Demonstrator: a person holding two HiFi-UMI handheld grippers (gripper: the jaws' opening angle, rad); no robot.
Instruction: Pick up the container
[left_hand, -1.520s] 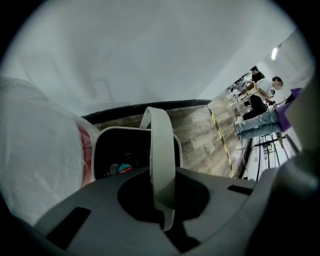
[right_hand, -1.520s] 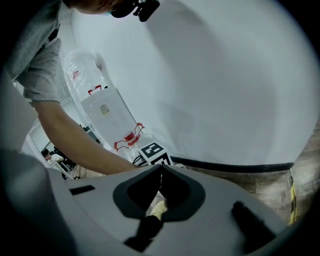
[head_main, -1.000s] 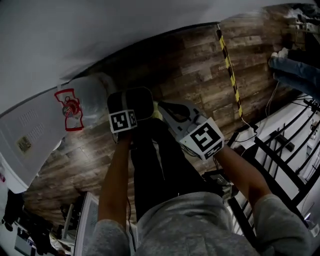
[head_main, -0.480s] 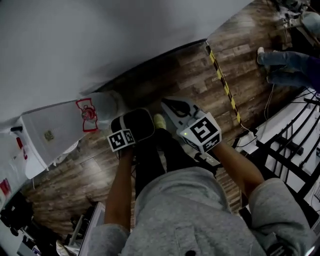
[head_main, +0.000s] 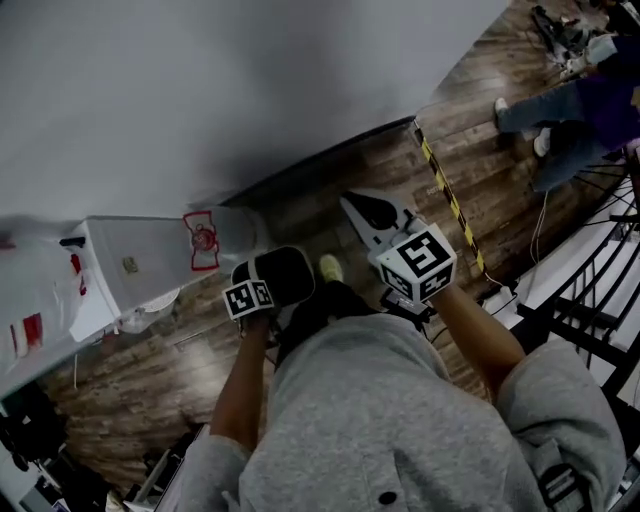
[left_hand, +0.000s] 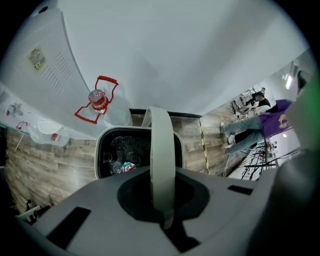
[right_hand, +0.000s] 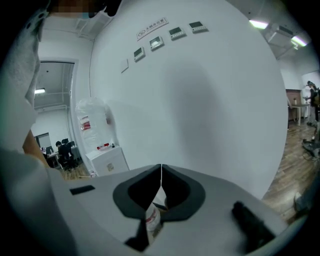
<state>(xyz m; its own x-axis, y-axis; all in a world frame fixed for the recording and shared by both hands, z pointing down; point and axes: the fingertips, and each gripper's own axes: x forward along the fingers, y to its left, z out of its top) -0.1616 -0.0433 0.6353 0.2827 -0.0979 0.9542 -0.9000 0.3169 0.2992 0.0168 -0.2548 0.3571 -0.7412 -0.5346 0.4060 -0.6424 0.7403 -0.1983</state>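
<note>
The container (left_hand: 117, 155) is a black bin with a pale rim and some rubbish inside. In the left gripper view I look down into it. Its pale handle (left_hand: 162, 150) runs up between the jaws of my left gripper (left_hand: 162, 210), which is shut on it. In the head view the bin (head_main: 285, 272) hangs just beyond the left gripper (head_main: 262, 290), above the wooden floor. My right gripper (head_main: 352, 204) points toward the wall, apart from the bin. Its jaws (right_hand: 161, 175) are shut with nothing between them.
A white water dispenser (head_main: 130, 265) stands left by the wall, next to a clear bottle with a red handle (head_main: 205, 242). Yellow-black tape (head_main: 450, 210) crosses the wooden floor. A person in jeans (head_main: 560, 110) stands far right, above a black metal rack (head_main: 600, 290).
The view has swung: the dispenser and bottle slid right toward the middle. Both grippers sit lower and closer to the body. The bin stays in the left gripper.
</note>
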